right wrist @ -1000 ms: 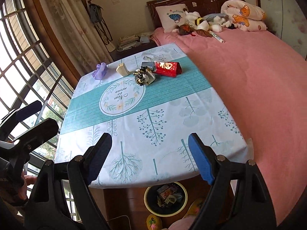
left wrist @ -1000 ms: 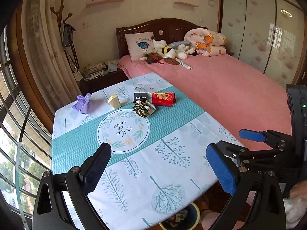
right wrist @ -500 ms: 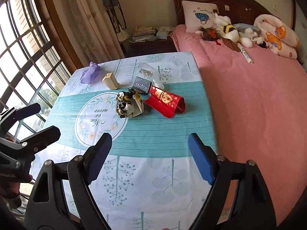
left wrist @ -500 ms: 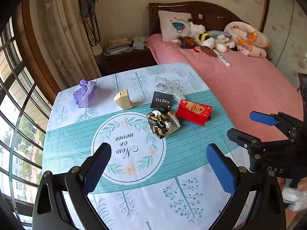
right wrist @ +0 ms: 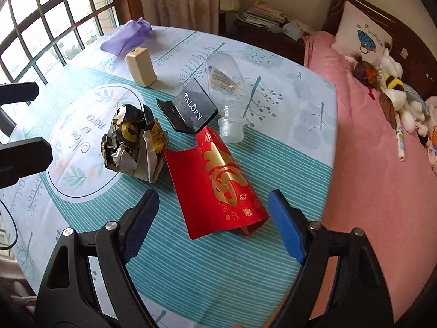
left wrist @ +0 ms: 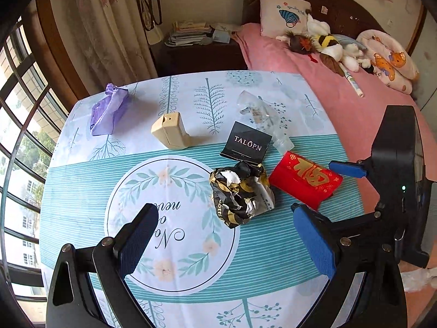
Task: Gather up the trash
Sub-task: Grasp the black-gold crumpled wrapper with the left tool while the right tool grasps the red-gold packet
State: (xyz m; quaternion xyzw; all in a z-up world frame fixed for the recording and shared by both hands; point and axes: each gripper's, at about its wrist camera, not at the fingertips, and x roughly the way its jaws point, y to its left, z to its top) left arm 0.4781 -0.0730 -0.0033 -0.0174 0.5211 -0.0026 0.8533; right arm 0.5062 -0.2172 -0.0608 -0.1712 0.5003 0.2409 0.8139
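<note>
Clear plastic bottle (right wrist: 224,82) | on its side | label inside

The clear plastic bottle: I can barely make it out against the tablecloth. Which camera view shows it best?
The right wrist view: the clear plastic bottle lies on its side, its neck, threaded mouth and inner label plain. The left wrist view shows it farther off, faint against the pattern, partly behind the black TALOPN card.

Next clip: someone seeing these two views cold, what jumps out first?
Probably the red packet with gold lettering, lying on the teal stripe of the table right ahead of the open right gripper. Beside it sits a crumpled black-and-gold wrapper, in front of the open left gripper. Behind them lie a black card and a clear bottle on its side.
</note>
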